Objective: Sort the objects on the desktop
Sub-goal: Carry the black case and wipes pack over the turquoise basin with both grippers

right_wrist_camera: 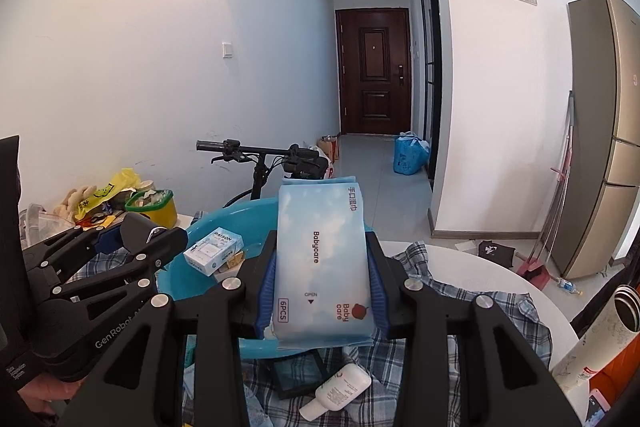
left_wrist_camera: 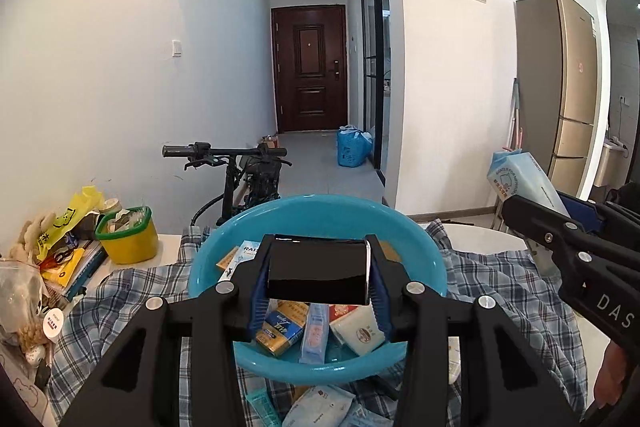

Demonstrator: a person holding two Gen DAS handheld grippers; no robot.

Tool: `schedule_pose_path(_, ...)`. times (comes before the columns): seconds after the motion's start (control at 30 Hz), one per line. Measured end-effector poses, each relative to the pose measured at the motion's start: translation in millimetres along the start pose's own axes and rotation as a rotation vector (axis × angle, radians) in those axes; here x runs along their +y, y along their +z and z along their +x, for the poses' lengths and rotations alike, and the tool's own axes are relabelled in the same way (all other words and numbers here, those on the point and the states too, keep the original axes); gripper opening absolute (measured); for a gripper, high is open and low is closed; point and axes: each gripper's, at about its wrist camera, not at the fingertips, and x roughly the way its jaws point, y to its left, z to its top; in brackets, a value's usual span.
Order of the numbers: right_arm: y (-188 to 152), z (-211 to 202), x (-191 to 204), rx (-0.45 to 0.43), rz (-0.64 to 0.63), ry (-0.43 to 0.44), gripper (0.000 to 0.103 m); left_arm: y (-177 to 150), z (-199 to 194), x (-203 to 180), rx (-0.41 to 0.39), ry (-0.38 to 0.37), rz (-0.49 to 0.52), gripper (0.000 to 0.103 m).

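My left gripper [left_wrist_camera: 318, 271] is shut on a glossy black box [left_wrist_camera: 318, 275] and holds it above the blue plastic basin [left_wrist_camera: 416, 239]. The basin holds several small packs and cartons. My right gripper [right_wrist_camera: 322, 267] is shut on a pale blue Babycare wet-wipe pack [right_wrist_camera: 322, 259], held upright at the basin's right side [right_wrist_camera: 224, 223]. The right gripper also shows in the left wrist view [left_wrist_camera: 532, 223] with the pack [left_wrist_camera: 520, 179]. The left gripper shows in the right wrist view [right_wrist_camera: 156, 231].
A plaid cloth [left_wrist_camera: 500, 275] covers the white round table [right_wrist_camera: 500, 267]. A white lotion bottle [right_wrist_camera: 340, 389] and wipe packs [left_wrist_camera: 320, 407] lie in front. A yellow-green tub [left_wrist_camera: 130, 235] and clutter stand at the left, a thermos [right_wrist_camera: 612, 323] at the right, a bicycle [left_wrist_camera: 236, 163] behind.
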Motion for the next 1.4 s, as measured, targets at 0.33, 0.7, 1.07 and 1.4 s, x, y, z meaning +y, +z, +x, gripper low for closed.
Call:
schedule_pose_path(0.33,27,66,-5,0.009,0.028,-0.011,0.038,21,65,29,-0.024,0.033,-0.041,0.045)
schedule_pose_path(0.7,38,104,-2,0.006,0.024,-0.02,0.038,30,112,58,-0.045,0.03,-0.126,0.045)
schedule_pose_path(1.07,40,105,-1,-0.003,0.016,-0.005,0.038,28,116,73,-0.048,0.051,-0.158,0.045)
schedule_pose_path(1.4,41,104,-1,-0.008,0.027,0.006,0.038,26,126,78,-0.02,0.071,-0.159,0.045)
